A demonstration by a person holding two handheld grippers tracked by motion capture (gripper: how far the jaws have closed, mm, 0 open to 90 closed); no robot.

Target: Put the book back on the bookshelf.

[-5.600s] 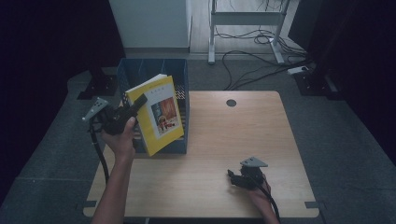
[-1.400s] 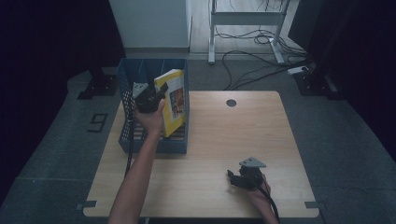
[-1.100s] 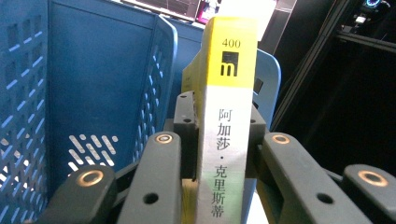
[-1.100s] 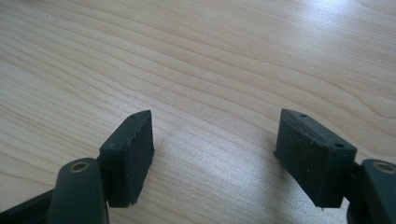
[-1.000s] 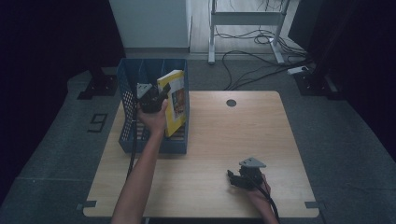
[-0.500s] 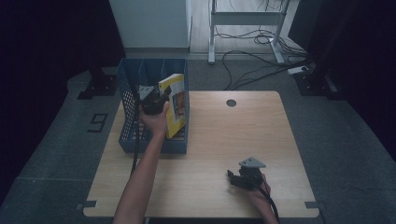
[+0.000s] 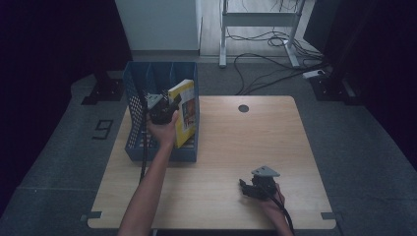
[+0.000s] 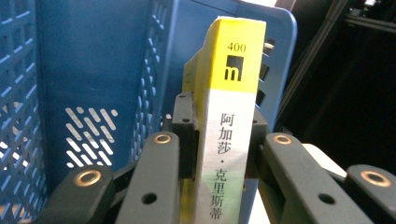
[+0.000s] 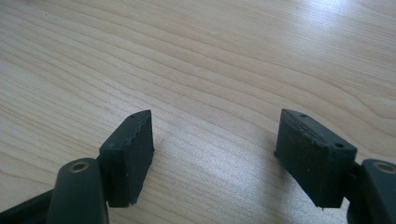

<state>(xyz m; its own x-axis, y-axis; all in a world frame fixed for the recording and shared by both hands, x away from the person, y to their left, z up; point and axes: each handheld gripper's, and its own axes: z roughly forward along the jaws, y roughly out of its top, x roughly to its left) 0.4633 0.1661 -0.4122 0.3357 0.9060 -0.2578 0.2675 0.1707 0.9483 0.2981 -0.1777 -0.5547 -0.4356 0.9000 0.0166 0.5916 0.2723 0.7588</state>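
At the left of the high view, a blue file rack [image 7: 132,129] is seen standing on the left rear part of the wooden table [image 7: 295,147]. The rack has perforated walls and is divided into upright compartments.

The left gripper [image 7: 167,108] is held above the rack by the person's left hand [image 7: 164,130], whose forearm comes in from the bottom edge. A yellow book [image 7: 186,110] is pinched between its jaws. In the left gripper view the two black pads are pressed against both sides of the book [image 8: 229,116], close to its spine, which is turned toward the camera. The spine is yellow at the top and pale lower down, with printed characters on it. The book is kept upright, and its lower part is placed inside the rightmost compartment of the rack [image 8: 93,70], next to the right outer wall. Whether its bottom edge touches the floor of the rack cannot be told.

Further right, well apart from the rack, the right gripper [image 7: 246,188] is rested near the front edge of the table in the person's right hand [image 7: 270,199]. In the right gripper view its jaws are spread wide, and only bare wood [image 9: 210,70] is seen between them; nothing is held.
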